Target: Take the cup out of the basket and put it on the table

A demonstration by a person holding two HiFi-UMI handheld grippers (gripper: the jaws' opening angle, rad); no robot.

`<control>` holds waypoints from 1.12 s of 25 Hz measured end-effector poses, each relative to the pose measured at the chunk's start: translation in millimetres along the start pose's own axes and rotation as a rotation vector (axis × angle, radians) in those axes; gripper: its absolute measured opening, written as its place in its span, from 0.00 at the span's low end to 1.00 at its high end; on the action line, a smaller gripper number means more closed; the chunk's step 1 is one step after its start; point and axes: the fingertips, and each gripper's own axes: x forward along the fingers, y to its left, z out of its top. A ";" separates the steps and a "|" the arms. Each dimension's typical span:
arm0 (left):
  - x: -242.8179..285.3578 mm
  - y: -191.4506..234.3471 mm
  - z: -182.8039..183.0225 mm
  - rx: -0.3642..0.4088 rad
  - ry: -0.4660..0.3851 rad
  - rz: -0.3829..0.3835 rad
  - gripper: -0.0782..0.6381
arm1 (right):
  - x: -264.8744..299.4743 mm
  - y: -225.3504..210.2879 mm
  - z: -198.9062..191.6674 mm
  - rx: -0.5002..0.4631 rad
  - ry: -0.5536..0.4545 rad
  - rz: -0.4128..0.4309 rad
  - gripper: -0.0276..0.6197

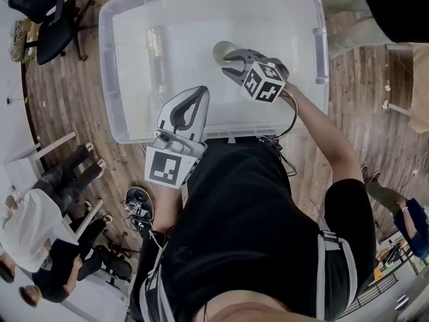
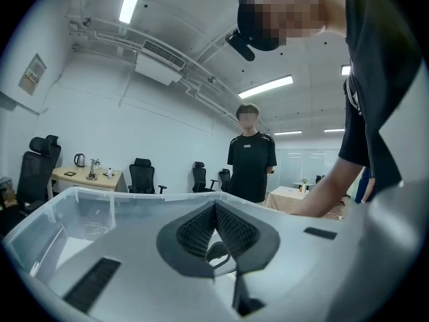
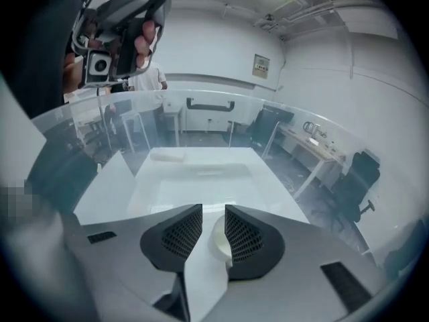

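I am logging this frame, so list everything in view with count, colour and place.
clear bin: one, translucent with a white bottom, in front of the person
cup: one, pale, inside the bin, in the gap between the right gripper's jaws
office chairs: several, black, around the room
floor: brown wood, around the bin
kettle: one, dark, on a far desk
bystanders: one seated, white top; one standing, black shirt
left gripper: one, grey, jaws together, empty
right gripper: one, grey, jaws apart around the cup
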 end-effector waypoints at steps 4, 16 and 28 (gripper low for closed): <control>-7.2 11.1 -10.8 0.000 0.030 0.028 0.13 | 27.9 4.5 -16.4 -0.021 0.068 0.039 0.19; -18.4 26.2 -13.9 -0.018 0.020 0.040 0.13 | 78.6 2.5 -53.1 -0.059 0.221 0.069 0.19; -25.7 33.1 -13.3 -0.033 0.026 0.047 0.13 | 93.0 4.8 -60.9 -0.097 0.296 0.094 0.13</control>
